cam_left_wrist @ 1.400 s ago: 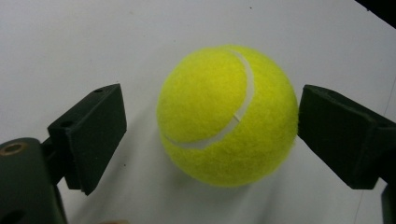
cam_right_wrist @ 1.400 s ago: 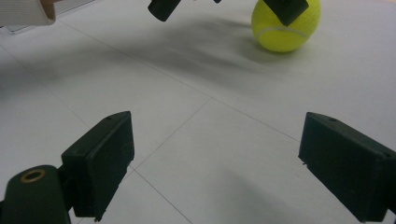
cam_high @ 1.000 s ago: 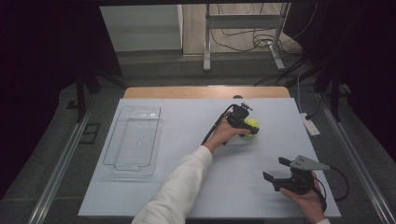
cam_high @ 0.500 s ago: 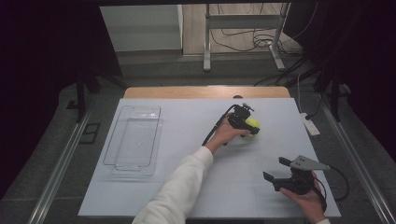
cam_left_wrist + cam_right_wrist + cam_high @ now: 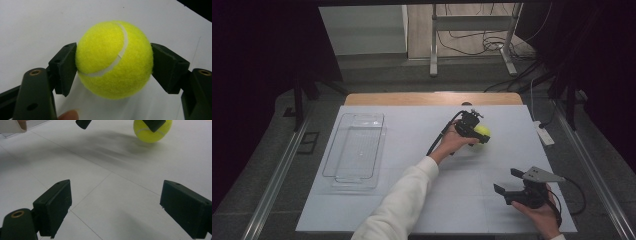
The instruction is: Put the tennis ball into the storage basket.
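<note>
two grippers: one working, one idle
left gripper point(image 5: 113, 72): jaws pinch tennis ball point(image 5: 114, 59) at its widest, so it can't slip
right gripper point(image 5: 115, 210): wide open, empty, parked clear

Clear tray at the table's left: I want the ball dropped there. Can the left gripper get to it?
Probably yes: the left gripper, shut on the tennis ball, has bare table between it and the tray.

Change record: left tongs point(image 5: 478, 133), set on the tennis ball point(image 5: 482, 132) throughout, have shifted slightly with the hand; the ball, caught between both jaws, now shows a little more beyond them. Whether it has left the counter point(image 5: 462, 190) cannot be told.
</note>
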Available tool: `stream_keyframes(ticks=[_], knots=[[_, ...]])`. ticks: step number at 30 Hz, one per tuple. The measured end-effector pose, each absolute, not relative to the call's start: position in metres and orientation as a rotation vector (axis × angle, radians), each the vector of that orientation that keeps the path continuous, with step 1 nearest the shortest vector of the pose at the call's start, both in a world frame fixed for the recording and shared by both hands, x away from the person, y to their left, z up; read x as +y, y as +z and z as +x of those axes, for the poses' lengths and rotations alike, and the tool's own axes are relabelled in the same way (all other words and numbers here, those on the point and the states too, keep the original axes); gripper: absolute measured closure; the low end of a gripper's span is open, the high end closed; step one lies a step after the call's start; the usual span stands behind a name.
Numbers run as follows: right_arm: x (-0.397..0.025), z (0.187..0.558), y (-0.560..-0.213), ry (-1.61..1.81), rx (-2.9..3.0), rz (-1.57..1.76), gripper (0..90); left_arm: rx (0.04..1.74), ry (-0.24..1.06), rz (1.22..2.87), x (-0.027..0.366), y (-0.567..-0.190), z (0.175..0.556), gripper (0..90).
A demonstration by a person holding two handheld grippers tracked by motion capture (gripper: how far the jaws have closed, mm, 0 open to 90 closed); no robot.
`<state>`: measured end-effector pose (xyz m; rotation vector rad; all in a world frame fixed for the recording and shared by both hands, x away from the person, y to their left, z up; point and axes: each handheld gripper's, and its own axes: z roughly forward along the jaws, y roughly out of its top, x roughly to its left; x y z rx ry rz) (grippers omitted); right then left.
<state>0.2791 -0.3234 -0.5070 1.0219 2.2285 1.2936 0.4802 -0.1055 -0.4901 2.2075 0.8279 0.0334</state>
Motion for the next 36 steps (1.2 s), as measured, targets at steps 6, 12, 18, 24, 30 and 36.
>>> stream_keyframes(ticks=[6,12,18,24,30,36], knots=[[-0.323,0.279,-0.507,1.291,2.229,1.025,10.7,0.811,0.041,2.199,-0.101,-0.484,0.476,27.6],[-0.323,0.279,-0.507,1.292,2.228,1.026,10.7,0.798,0.05,2.184,-0.096,-0.478,0.469,27.6],[-0.323,0.279,-0.507,1.291,2.227,1.028,10.7,0.783,0.067,2.163,-0.084,-0.472,0.456,27.6],[-0.322,0.279,-0.507,1.289,2.224,1.03,10.8,0.781,0.081,2.153,-0.077,-0.469,0.451,27.6],[-0.322,0.28,-0.508,1.287,2.224,1.03,10.8,0.78,0.091,2.147,-0.07,-0.469,0.447,27.6],[-0.322,0.279,-0.507,1.29,2.221,1.025,10.9,0.788,0.1,2.138,-0.062,-0.469,0.441,27.6]])
